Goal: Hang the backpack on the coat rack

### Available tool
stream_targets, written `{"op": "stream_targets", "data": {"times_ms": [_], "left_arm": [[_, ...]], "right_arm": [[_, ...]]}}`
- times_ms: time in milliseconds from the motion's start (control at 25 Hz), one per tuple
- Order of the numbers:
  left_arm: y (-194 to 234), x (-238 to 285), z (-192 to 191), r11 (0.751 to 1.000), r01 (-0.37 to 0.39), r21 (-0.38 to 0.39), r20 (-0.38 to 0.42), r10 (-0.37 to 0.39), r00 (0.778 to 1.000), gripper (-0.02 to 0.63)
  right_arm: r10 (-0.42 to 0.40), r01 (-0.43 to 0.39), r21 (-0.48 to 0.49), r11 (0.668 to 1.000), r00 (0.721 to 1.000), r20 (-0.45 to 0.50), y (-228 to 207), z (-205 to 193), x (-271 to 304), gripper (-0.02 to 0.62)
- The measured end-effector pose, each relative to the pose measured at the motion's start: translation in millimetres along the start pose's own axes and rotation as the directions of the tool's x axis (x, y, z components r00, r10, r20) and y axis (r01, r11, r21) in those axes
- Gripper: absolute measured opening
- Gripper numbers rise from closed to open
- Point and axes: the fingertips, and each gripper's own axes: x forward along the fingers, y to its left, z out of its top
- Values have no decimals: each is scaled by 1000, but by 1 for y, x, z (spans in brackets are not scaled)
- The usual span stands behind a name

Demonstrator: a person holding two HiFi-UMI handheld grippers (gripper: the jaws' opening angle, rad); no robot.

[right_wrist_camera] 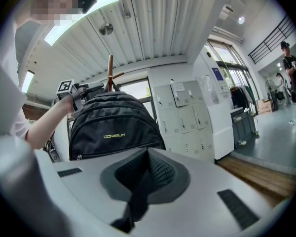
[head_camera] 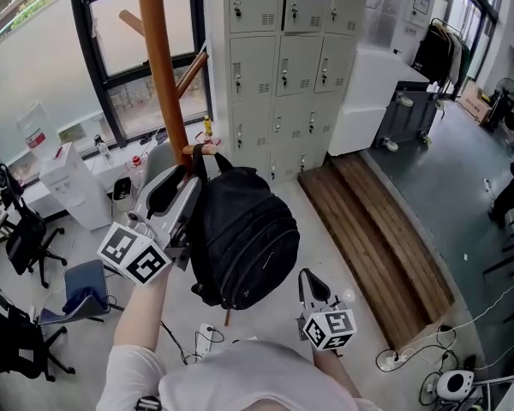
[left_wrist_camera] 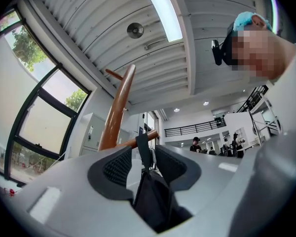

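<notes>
The backpack (head_camera: 244, 234) hangs against the coat rack (head_camera: 161, 67), its top loop (left_wrist_camera: 144, 149) over a peg (head_camera: 201, 150), and my left tongs (left_wrist_camera: 144, 157) stand apart around that loop without pinching it. My right tongs (right_wrist_camera: 147, 154), on the side away from the coat rack, clamp a trailing strap (right_wrist_camera: 137, 197); a pull there could drag the loop off the peg

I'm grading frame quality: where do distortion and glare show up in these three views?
Head view: mild bending at the lockers, evenly lit. Left gripper view: strong fisheye with dark corners, the ceiling light strip blown out white. Right gripper view: same fisheye, the backpack crisp and well lit.
</notes>
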Motion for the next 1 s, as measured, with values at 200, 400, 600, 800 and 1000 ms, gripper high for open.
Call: {"op": "stream_targets", "data": {"times_ms": [200,400,600,800,1000], "left_arm": [[-5,-6,2,999,-12,30,-32,13,999,210],[-8,-25,-2,994,-55,96,-56,61,997,222],[-19,-51,-5,990,-83,118,-31,88,996,221],[-31,-82,-23,983,-136,126,-20,140,990,219],[-38,-114,-65,978,-178,113,-79,187,979,143]], "right_arm": [[6,-6,-2,1000,1000,3,0,1,-1,8],[13,-13,-5,1000,1000,-1,1,1,-4,8],[18,-18,-6,1000,1000,-4,1,2,-6,8],[27,-27,-12,1000,1000,-9,0,0,-7,8],[44,-45,-20,999,999,-15,3,0,-6,8]]}}
